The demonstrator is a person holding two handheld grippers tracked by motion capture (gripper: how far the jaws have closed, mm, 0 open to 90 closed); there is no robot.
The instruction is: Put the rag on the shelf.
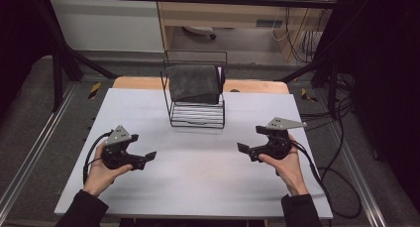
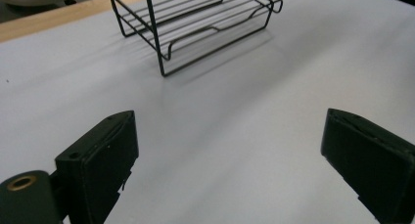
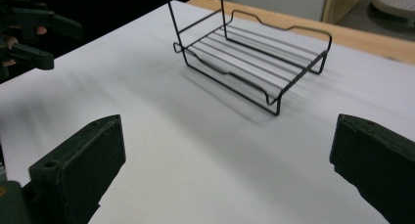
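Topping wire rack (image 1: 197, 115): dark cloth (image 1: 193, 82)

White table (image 1: 198, 187), black wire rack (image 1: 197, 115) toward its far edge

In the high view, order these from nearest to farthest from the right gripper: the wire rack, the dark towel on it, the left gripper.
From the right gripper, at the right of the table:
1. Wire rack, at the table's middle back; its lower shelf is nearest.
2. Dark towel, draped over the rack's top, farther back.
3. Left gripper, across the table at its left.
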